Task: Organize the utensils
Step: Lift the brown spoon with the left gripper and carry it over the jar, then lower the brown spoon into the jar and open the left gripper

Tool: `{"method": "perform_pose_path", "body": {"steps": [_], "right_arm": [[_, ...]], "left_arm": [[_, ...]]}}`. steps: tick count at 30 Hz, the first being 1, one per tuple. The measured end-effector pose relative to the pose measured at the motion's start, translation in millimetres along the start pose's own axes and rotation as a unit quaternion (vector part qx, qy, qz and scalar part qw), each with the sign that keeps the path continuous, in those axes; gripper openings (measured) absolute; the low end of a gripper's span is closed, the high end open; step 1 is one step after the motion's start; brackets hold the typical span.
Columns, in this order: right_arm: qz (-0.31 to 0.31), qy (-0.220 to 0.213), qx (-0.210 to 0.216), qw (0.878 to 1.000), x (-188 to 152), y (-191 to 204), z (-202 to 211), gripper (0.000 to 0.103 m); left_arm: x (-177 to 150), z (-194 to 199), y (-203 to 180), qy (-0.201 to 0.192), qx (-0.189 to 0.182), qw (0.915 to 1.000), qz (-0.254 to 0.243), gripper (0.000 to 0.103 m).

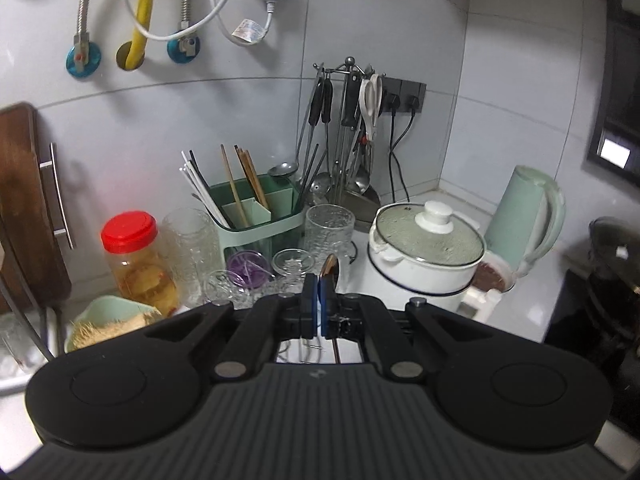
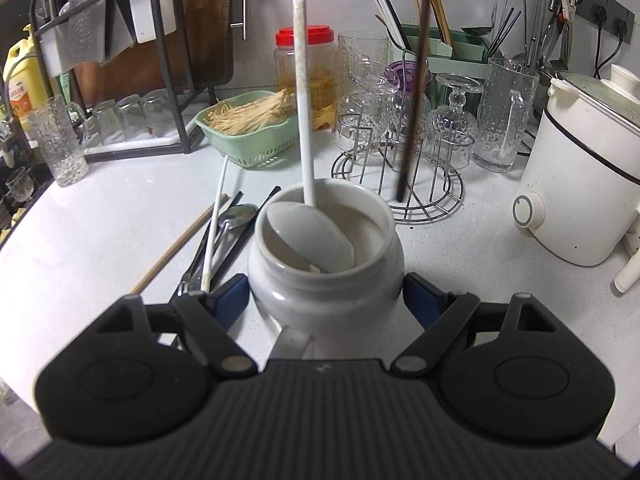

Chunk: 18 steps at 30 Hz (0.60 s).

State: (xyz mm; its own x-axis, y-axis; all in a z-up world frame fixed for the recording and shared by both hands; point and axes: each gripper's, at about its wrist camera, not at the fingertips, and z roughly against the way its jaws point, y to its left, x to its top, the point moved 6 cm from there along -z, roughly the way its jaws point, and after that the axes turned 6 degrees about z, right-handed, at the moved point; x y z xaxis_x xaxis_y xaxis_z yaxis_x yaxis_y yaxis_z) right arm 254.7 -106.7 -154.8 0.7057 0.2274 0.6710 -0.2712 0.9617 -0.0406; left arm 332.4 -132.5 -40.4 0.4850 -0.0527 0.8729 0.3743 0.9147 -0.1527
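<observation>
White tabletop (image 2: 100,216) spreads wide across the right wrist view, cluttered along the tiled wall. Over on the right, a white electric cooker (image 2: 576,184) with a dial. Back along the wall, a green utensil caddy (image 1: 256,220) bristling with chopsticks, and beside it a rack of hanging ladles and scissors (image 1: 348,128). A wire glass stand (image 2: 400,184) carries upturned glasses, and a green basket (image 2: 248,132) of pale noodle-like strands sits just left of it.

Front and centre: the white ceramic jar (image 2: 326,276), and the right gripper (image 2: 326,296) is grasping it, blue pads pressed on either flank. Inside the jar leans a white long-handled spoon (image 2: 304,120), bowl down, handle up. A dark chopstick (image 2: 414,92) hangs upright just beyond the jar's rim, tip over the wire stand.

Left of the jar, loose utensils (image 2: 216,240) lie on the tabletop: a metal spoon, a white chopstick, a wooden one, black ones, crossing each other.

The left gripper (image 1: 320,300) is clenched tight on a metal spoon (image 1: 331,270), held up facing the caddy corner.
</observation>
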Motion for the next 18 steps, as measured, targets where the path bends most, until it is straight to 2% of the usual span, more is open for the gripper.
{"method": "perform_pose_path", "body": {"steps": [9, 14, 18], "right_arm": [[-0.005, 0.005, 0.006, 1.000, 1, -1, 1, 0.086], [-0.001, 0.002, 0.004, 1.000, 0, 0, 0, 0.086], [0.000, 0.001, 0.004, 1.000, 0, -1, 0, 0.086]], "left_arm": [[-22, -13, 16, -0.009, 0.024, 0.9996, 0.009, 0.001], [-37, -23, 24, 0.027, 0.023, 0.9989, 0.031, 0.001], [-47, -28, 30, 0.077, 0.026, 0.9957, 0.046, 0.001]]}}
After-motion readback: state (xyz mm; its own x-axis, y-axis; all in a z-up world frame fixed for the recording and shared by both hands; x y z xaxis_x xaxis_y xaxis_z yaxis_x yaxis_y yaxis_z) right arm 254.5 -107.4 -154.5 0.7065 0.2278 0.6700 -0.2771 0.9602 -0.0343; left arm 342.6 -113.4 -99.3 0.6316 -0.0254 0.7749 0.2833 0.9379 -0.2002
